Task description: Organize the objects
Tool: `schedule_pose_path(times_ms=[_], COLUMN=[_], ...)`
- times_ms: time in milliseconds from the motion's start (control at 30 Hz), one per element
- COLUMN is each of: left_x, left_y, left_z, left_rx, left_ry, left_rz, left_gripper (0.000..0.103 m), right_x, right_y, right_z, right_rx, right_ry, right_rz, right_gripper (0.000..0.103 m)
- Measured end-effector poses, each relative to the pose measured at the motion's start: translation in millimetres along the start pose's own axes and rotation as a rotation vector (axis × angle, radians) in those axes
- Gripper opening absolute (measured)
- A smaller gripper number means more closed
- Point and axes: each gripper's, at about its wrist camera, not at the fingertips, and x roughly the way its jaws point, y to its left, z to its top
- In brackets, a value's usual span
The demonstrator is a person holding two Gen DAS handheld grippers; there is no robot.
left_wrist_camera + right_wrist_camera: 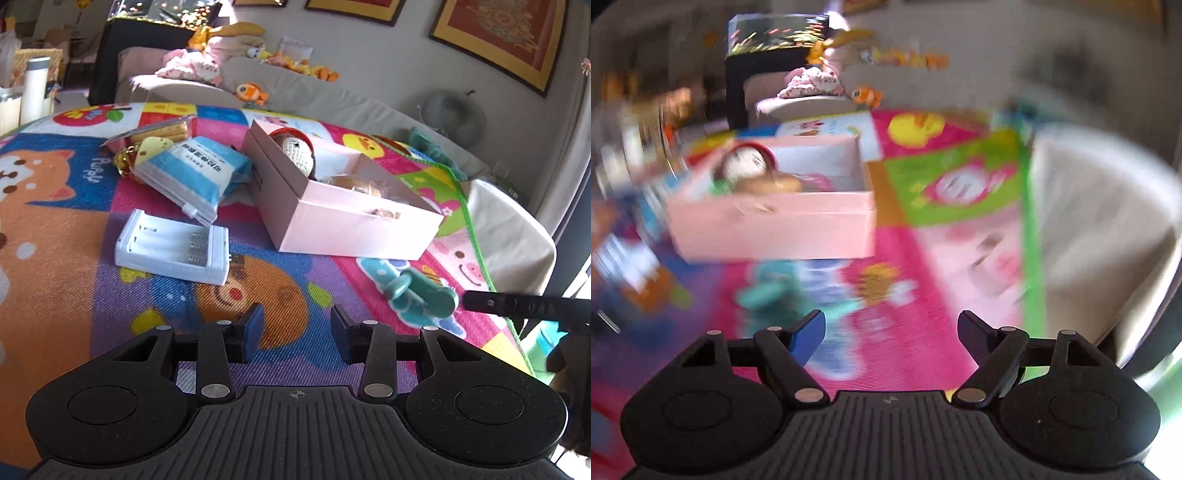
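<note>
Tools both hold nothing: left tool (297,334) partly open, right tool (891,334) wide open. Pink box (332,218) holds a crochet doll (295,151); a teal clip (424,297) lies beside it.

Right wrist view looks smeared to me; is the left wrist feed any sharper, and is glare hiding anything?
Right wrist view: heavy motion blur; the pink box and teal toy are smears, though the right gripper itself reads sharp. Left wrist view: crisp, with print legible on the blue-and-white packet; sunlight washes out the box's near wall, and fisheye bends the play mat.
</note>
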Motion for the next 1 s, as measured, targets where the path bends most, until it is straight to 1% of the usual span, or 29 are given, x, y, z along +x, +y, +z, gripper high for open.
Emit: schedule_pose_path(times_ms=[67,133,167,233,300,433,467,600,633,700,733,767,800,867,1000], left_x=[0.3,-0.5,-1.1,-1.7,-1.8,-2.2,-2.3,-2.4,-2.8,-2.7,-2.7,-2.7,-2.7,-2.8,-2.9], left_y=[0.8,2.3,3.6,5.9,8.0,11.4,12.1,14.2,13.9,13.8,13.8,13.8,13.7,13.4,13.1], left_z=[0.5,0.1,-0.2,-0.7,-1.1,-1.5,-1.6,-1.7,-1.7,-1.6,-1.7,-1.7,-1.7,-1.6,-1.7], left_rx=[-0.009,-0.019,-0.027,-0.044,-0.059,-0.082,-0.086,-0.100,-0.102,-0.101,-0.101,-0.099,-0.099,-0.098,-0.100], left_ry=[-0.003,-0.006,-0.007,-0.011,-0.013,-0.015,-0.015,-0.015,-0.015,-0.015,-0.015,-0.014,-0.014,-0.014,-0.014], left_rz=[-0.002,-0.008,-0.011,-0.016,-0.023,-0.035,-0.037,-0.045,-0.046,-0.045,-0.045,-0.043,-0.042,-0.040,-0.027], left_gripper=[0.044,0.044,0.043,0.042,0.042,0.041,0.041,0.041,0.041,0.040,0.040,0.040,0.040,0.040,0.038], right_x=[8.9,21.7,27.0,34.9,51.9,74.0,76.9,69.2,63.7,46.6,37.0,27.2,18.6,8.0,10.0], right_y=[1.6,18.0,30.5,51.4,61.6,73.1,73.1,61.3,57.4,48.9,44.4,40.8,37.9,32.7,16.9], right_z=[0.4,-3.2,-4.0,-0.5,7.1,16.3,16.6,16.3,14.9,13.1,13.7,16.3,19.6,25.4,28.8], right_rx=[0.167,0.239,0.235,0.188,0.176,0.058,0.029,-0.046,-0.071,-0.119,-0.139,-0.159,-0.184,-0.217,-0.155], right_ry=[0.048,0.081,0.077,0.021,0.053,0.003,-0.004,-0.014,-0.022,-0.048,-0.062,-0.075,-0.082,-0.090,-0.063], right_rz=[0.071,0.097,0.084,0.051,0.043,-0.023,-0.030,0.025,0.041,0.077,0.096,0.117,0.132,0.129,0.135], right_gripper=[0.088,0.090,0.093,0.093,0.093,0.077,0.076,0.072,0.069,0.059,0.042,0.033,0.030,0.030,0.030])
